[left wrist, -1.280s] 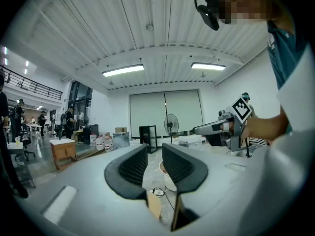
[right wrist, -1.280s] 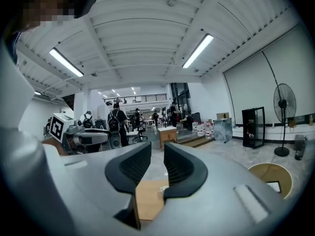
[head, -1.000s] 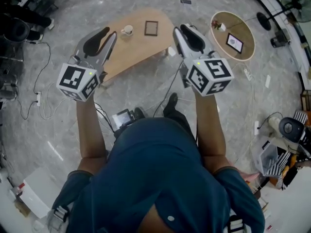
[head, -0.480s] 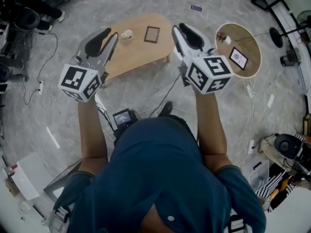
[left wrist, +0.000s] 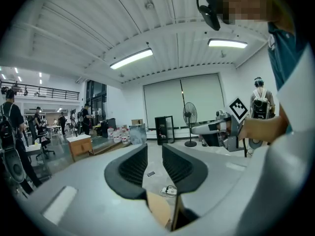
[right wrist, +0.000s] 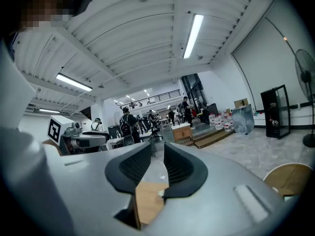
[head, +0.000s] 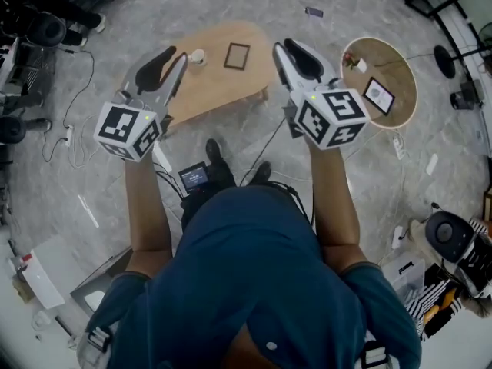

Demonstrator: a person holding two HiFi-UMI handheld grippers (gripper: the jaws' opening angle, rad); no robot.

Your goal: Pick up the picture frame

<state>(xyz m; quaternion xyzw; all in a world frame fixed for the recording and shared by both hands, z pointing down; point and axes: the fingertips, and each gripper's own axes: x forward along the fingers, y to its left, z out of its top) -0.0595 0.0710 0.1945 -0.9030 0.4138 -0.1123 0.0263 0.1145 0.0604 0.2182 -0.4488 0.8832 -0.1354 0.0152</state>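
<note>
I've walked closer to the counter (head: 215, 83). My left hand-held gripper (head: 174, 53) and right hand-held gripper (head: 283, 45) stay released and empty, with the picture frame (head: 237, 55) still well ahead.

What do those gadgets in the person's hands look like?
The left gripper and right gripper are pale grey, with curved jaws lined by black ribbed pads. Each carries a white cube printed with black square markers. The person wears a dark blue short-sleeved shirt.
</note>
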